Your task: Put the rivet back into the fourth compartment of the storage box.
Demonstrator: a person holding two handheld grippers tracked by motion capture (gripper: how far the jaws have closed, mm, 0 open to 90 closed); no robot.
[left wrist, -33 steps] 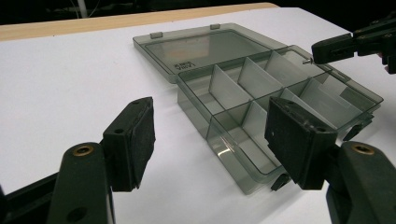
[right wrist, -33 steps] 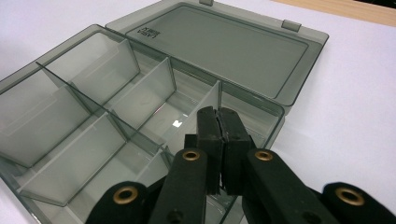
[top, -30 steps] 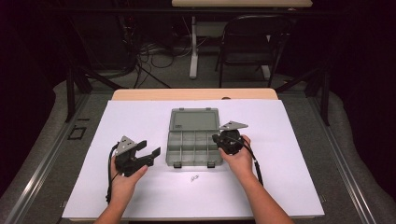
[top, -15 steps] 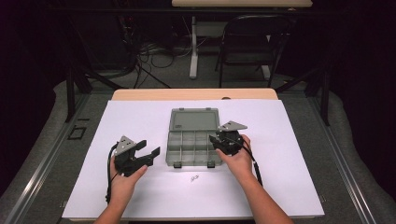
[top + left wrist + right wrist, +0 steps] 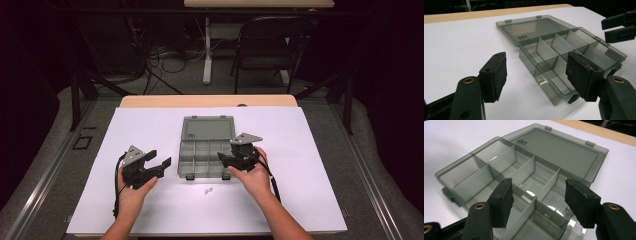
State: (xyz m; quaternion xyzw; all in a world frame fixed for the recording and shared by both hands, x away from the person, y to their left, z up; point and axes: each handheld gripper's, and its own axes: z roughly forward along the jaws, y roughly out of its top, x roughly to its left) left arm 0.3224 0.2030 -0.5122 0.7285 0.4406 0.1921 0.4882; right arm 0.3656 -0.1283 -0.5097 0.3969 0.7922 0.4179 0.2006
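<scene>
My right claw [image 5: 229, 161] hangs spread over the open box [image 5: 205, 150], near-right cell. Left claw [image 5: 159, 159] spread, left of it. Next, probably: close the lid [image 5: 207, 128].

Open compartment box [image 5: 206, 148] mid-table on the paper sheet [image 5: 310, 200], left gripper [image 5: 156, 164] left, right gripper [image 5: 227, 160] at its right edge.

Clear grey compartment box [image 5: 205, 153] open, lid flat behind, empty, mid-table on white sheet.
</scene>
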